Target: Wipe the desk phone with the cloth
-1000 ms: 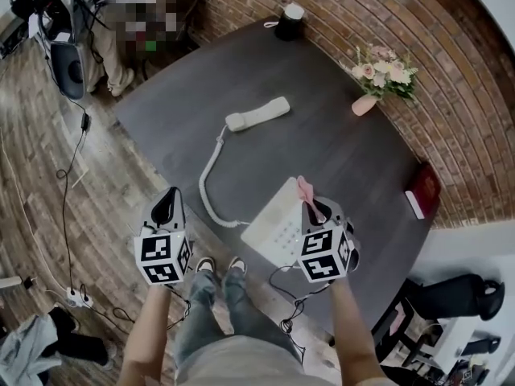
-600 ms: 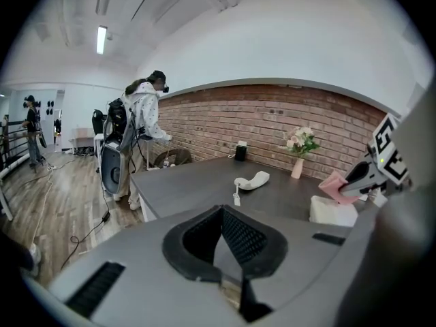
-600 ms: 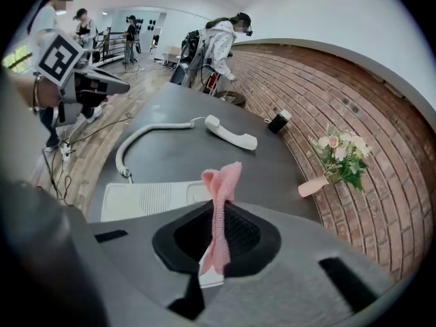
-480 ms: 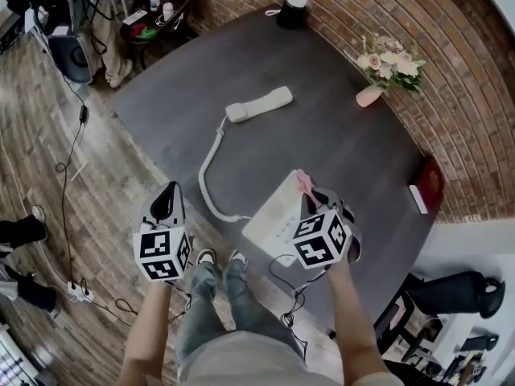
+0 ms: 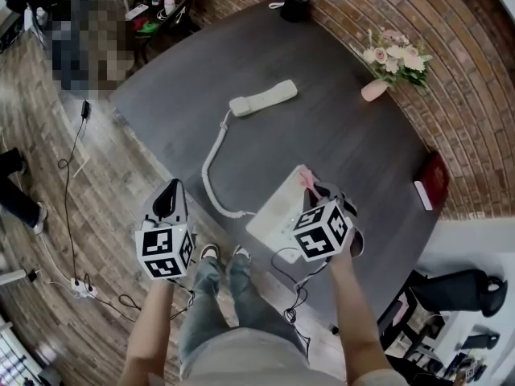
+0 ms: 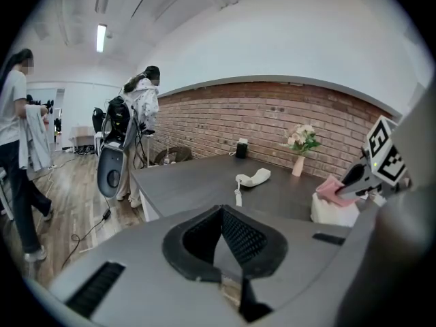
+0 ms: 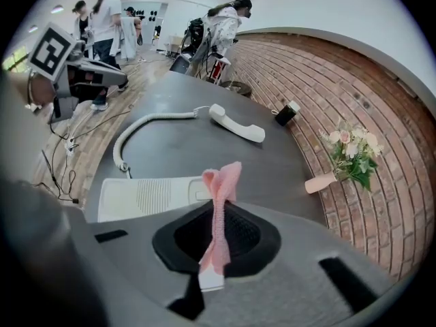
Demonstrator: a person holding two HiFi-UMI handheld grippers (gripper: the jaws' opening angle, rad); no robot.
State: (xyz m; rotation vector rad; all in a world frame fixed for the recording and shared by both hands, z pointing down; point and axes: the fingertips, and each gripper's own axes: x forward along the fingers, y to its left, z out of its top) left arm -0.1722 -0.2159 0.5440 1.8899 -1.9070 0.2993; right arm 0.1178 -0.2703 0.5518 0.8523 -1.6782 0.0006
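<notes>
The white desk phone base (image 5: 276, 209) sits at the near edge of the dark table (image 5: 338, 135). Its handset (image 5: 262, 98) lies off the hook farther back, joined by a curly cord (image 5: 210, 166). My right gripper (image 5: 314, 193) hovers over the base, shut on a pink cloth (image 5: 305, 178). In the right gripper view the cloth (image 7: 219, 210) stands up between the jaws, above the base (image 7: 150, 196), with the handset (image 7: 236, 122) beyond. My left gripper (image 5: 168, 203) hangs off the table's near-left edge, shut with nothing in it (image 6: 221, 240).
A pink vase of flowers (image 5: 388, 64) and a dark red book (image 5: 432, 181) stand by the brick wall on the right. A black cup (image 5: 298, 2) sits at the table's far end. Cables (image 5: 68, 207) trail over the wooden floor on the left, where people stand.
My right gripper has tilted a little over the phone base with the cloth still in it. The left gripper has hardly moved. A person's legs have come in at the far left.
</notes>
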